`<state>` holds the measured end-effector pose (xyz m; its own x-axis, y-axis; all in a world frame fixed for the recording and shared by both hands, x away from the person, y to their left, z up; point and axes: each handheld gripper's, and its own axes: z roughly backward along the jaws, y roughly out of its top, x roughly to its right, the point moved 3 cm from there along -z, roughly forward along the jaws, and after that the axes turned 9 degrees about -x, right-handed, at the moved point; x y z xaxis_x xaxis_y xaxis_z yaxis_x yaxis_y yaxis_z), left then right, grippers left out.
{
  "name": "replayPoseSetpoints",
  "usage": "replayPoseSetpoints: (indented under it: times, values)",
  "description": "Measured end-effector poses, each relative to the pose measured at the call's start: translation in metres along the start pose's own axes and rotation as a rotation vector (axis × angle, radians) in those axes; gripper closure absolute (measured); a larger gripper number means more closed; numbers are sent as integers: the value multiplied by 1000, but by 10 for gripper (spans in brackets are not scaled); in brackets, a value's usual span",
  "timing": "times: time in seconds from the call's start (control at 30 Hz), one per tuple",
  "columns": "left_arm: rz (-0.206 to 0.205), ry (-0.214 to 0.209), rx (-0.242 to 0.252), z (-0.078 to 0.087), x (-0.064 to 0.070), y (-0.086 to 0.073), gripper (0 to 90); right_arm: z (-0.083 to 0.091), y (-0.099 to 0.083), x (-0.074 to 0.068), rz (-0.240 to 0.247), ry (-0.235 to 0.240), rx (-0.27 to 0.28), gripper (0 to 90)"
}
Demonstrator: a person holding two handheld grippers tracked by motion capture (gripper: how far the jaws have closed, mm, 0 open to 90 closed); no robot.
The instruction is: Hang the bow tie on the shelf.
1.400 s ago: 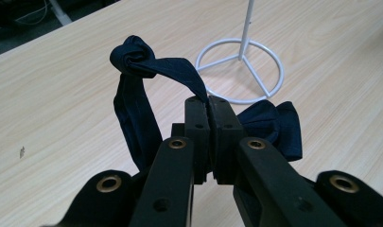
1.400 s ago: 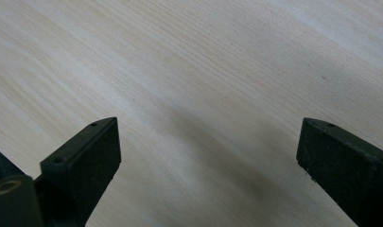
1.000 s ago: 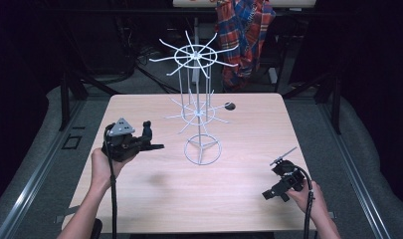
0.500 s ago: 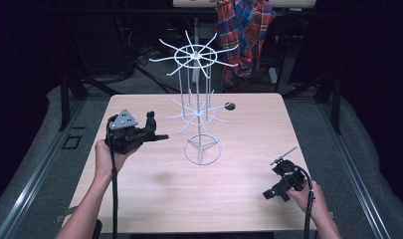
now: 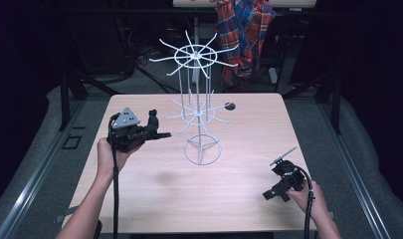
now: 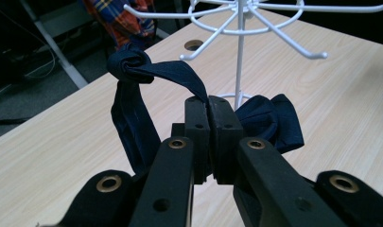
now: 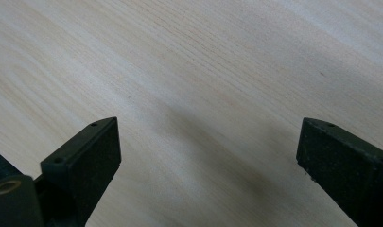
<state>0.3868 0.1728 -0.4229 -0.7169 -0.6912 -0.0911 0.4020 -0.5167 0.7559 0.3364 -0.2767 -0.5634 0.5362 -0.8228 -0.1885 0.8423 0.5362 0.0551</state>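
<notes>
Dark navy cloth strip, knotted at the top, upper left of the left gripper view. Pinched mid-length, one end draped down at left, the rest bunched at right of centre. Held above the bench, left of centre in the high view, near the white wire rack.

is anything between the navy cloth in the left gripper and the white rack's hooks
Nothing visible does. The left gripper is shut on the navy cloth, and only bare table and open air lie between it and the lower hooks of the white wire rack.
</notes>
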Motion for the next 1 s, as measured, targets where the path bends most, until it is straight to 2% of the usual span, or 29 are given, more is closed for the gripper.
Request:
replayPoseSetpoints:
  times: [0.03,0.07,0.1,0.23,0.53,0.6,0.83,1.0]
  values:
    - [-8,-1,2,0,0,1,876,0,0,0,-1,-1,4,68]
    - [-12,-1,4,-1,1,2,876,-2,1,-3,-34,10,33,68]
    - [-12,-1,4,-1,1,2,876,0,0,0,-4,-7,-4,68]
    - [-40,-5,9,-6,3,4,876,-1,1,0,15,-7,-27,68]
    - [-55,-5,7,-11,6,8,876,0,0,0,12,-9,-22,68]
    - [-65,-8,6,-13,7,11,876,-2,1,-1,-11,13,6,68]
    - [-70,-16,6,-18,8,13,876,-1,0,-1,-6,2,-24,68]
    - [-77,-21,3,-21,8,15,876,-1,0,-1,-6,2,-23,69]
